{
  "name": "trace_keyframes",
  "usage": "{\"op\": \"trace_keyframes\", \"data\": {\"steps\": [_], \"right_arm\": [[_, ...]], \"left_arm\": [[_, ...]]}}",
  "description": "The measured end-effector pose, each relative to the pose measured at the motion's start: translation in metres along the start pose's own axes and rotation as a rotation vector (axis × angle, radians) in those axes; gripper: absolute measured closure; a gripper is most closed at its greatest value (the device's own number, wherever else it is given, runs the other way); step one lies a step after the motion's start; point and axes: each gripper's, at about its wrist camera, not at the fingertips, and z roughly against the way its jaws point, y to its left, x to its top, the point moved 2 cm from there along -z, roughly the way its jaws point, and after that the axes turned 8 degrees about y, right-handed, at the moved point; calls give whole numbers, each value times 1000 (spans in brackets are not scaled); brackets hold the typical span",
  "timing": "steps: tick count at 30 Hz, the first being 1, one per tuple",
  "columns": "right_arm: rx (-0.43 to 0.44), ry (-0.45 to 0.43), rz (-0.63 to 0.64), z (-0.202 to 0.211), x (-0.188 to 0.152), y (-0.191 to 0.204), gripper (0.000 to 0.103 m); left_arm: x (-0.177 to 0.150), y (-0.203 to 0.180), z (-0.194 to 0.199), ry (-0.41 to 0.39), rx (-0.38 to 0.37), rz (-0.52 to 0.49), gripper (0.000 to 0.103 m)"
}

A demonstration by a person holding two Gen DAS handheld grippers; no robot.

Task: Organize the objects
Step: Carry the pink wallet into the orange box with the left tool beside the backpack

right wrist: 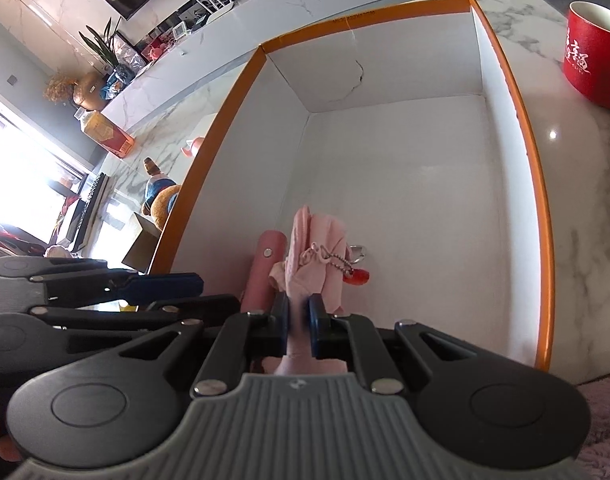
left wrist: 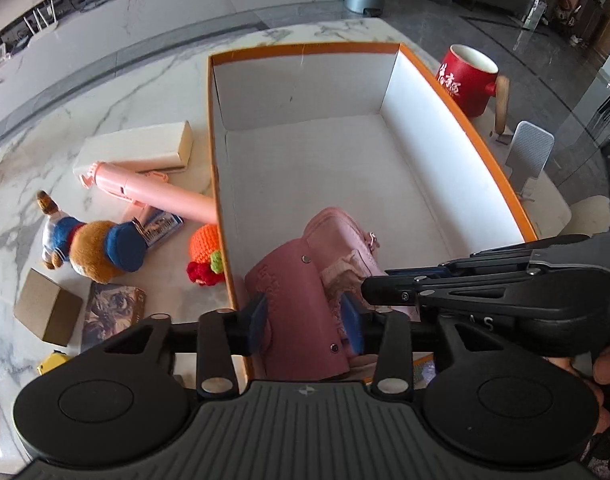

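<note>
Pink pouch [left wrist: 301, 300] goes into the orange box [left wrist: 305, 46], and we hold it with both tools.

Between the blue pads of our left tool [left wrist: 307, 322] sits the pouch, but the jaws stand apart and do not press it. Our right tool [right wrist: 297, 326] is nearly closed and pinches the soft pink cloth just ahead of it. We think the pouch is light, floppy and squashy, so it will sag and fold. The thick rolled part with the metal snaps looks like the best place to grab. A little bead chain with a red charm [right wrist: 355, 276] hangs ahead of the right tool and could snag. Beyond both tools, the box is white inside and holds only the pouch. Left of the left tool, a stuffed bear [left wrist: 93, 250], a pink stick [left wrist: 153, 194] and small boxes wait on the worktop [left wrist: 105, 96]. A red mug [left wrist: 467, 78] stands past the box.
</note>
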Motion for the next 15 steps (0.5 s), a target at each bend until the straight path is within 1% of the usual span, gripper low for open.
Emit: {"op": "trace_keyframes", "data": {"steps": [1, 2, 4, 5, 7, 8, 10, 11, 12, 13, 14, 15], "right_arm": [[1, 0, -1, -1, 0, 1, 93], [2, -1, 1, -1, 0, 2, 93], [2, -1, 8, -1, 1, 6, 92], [0, -2, 14, -2, 1, 9, 92], [-3, -5, 27, -1, 2, 16, 92], [-3, -4, 35, -2, 3, 20, 92], [-12, -3, 57, -3, 4, 30, 92], [-20, -2, 74, -5, 4, 35, 92], [-32, 0, 91, -7, 5, 41, 92], [-45, 1, 108, -9, 5, 46, 92], [-65, 3, 130, -12, 5, 52, 92], [-85, 6, 149, -15, 4, 56, 92]], "left_arm": [[-2, 2, 8, -43, -20, -8, 41], [-5, 4, 16, -73, -32, -8, 39], [-11, 13, 28, -122, -31, 22, 35], [-13, 18, 31, -132, -23, 40, 35], [-17, 28, 31, -109, -17, 73, 35], [-20, 34, 28, -92, -27, 90, 36], [-24, 42, 18, -55, -56, 127, 43], [-25, 45, 13, -41, -73, 139, 45], [-29, 47, 8, -29, -99, 150, 52], [-31, 49, 5, -21, -118, 162, 62], [-31, 50, 2, -16, -132, 170, 66], [-33, 51, -1, -16, -151, 175, 74]]}}
